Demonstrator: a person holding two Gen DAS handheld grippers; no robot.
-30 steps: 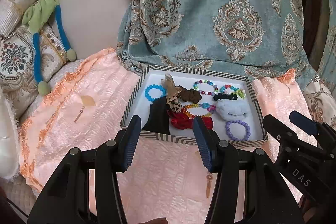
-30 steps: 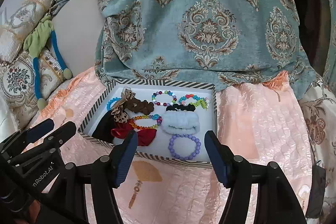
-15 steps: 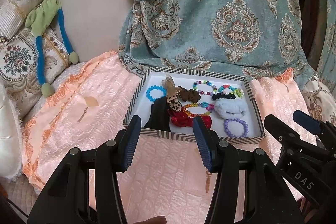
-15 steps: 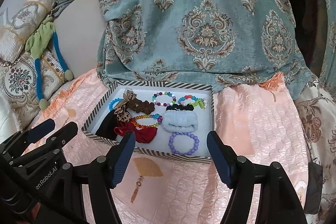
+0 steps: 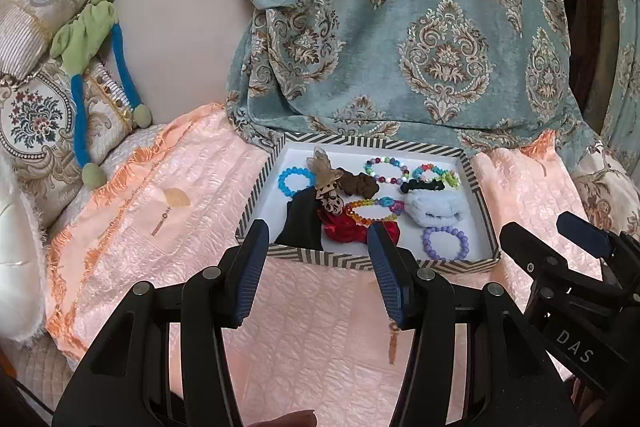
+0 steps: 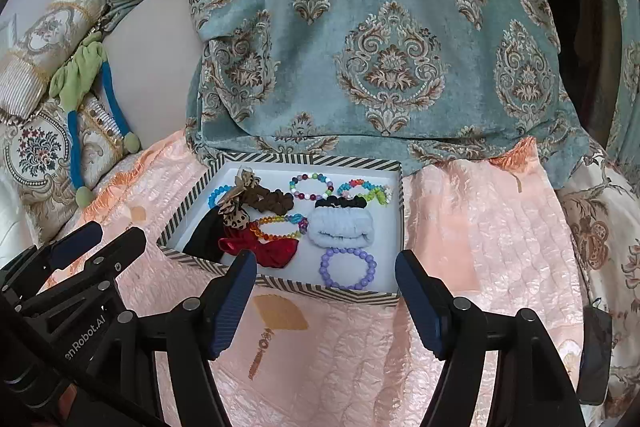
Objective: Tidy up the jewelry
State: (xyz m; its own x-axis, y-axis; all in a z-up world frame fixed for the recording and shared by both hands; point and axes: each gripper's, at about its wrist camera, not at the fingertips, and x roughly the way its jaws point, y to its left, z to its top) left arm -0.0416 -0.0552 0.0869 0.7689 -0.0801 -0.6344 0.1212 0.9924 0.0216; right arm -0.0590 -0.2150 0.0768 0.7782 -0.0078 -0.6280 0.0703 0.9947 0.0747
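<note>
A striped-rim white tray lies on a pink quilt. It holds a purple bead bracelet, a blue bracelet, multicoloured bracelets, a white fluffy scrunchie, a red scrunchie, a brown scrunchie and a black cloth. My left gripper is open and empty, just before the tray's near edge. My right gripper is open and empty, before the tray's near right edge.
The pink quilt covers a bed. A teal patterned cloth hangs behind the tray. Embroidered pillows and a green-blue plush lie at the left. Two fan-shaped earrings lie on the quilt.
Both grippers have pulled back and risen a little from the tray; it looks smaller and farther. Nothing in the tray has moved.
</note>
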